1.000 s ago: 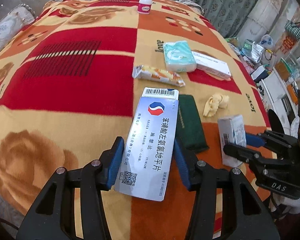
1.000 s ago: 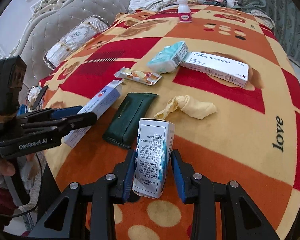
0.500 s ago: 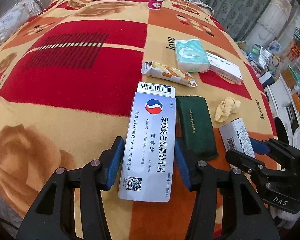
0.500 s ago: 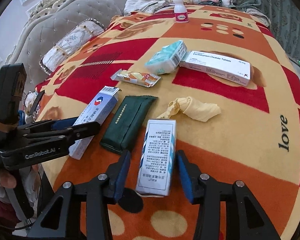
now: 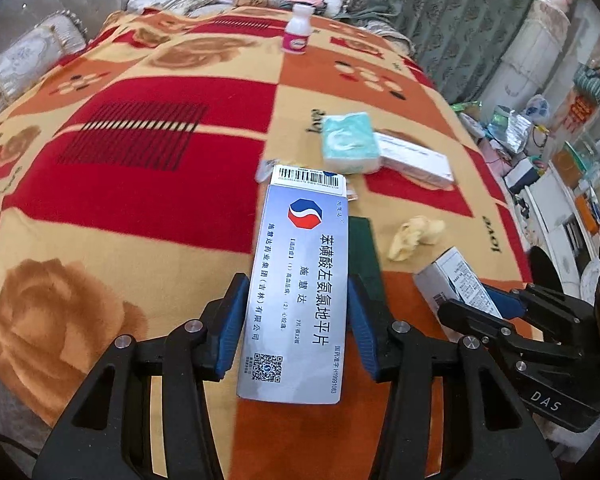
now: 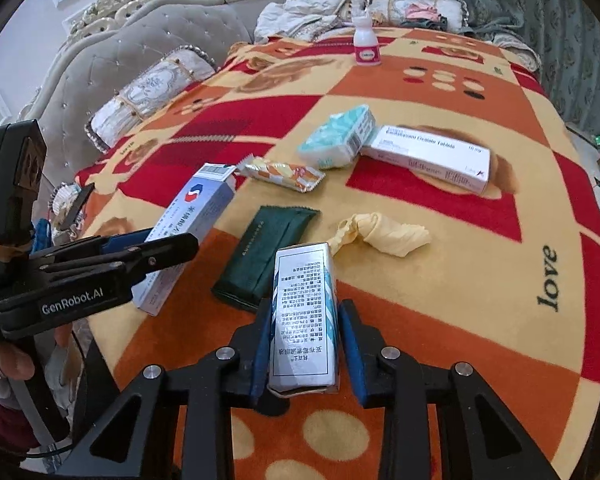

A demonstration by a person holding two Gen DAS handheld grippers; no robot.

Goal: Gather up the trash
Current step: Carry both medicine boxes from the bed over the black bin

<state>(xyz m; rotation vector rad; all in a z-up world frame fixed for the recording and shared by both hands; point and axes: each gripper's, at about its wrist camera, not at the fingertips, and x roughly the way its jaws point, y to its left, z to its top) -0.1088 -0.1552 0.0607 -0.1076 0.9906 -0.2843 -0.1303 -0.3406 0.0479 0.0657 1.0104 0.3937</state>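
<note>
A long silver-blue medicine box point(image 5: 300, 280) sits between the blue pads of my left gripper point(image 5: 296, 292), whose jaws are closing and press on its sides. The right wrist view shows that box point(image 6: 192, 216) tilted up off the blanket, held by the left gripper point(image 6: 168, 246). A small white-and-teal medicine box point(image 6: 304, 312) stands between the pads of my right gripper point(image 6: 305, 308). Those jaws are closing on it, and the left wrist view shows it point(image 5: 456, 276) raised at an angle.
On the red-orange blanket point(image 6: 480, 300) lie a green pouch point(image 6: 264, 256), a crumpled yellow glove point(image 6: 384, 232), a snack wrapper point(image 6: 280, 172), a teal tissue pack point(image 6: 336, 138), a white tablet box point(image 6: 428, 156) and a small bottle point(image 6: 366, 46). Cushions line the back.
The left gripper has risen with the long box, whose far end now covers the snack wrapper. The right jaws widened half a second ago, then closed in on the small box.
</note>
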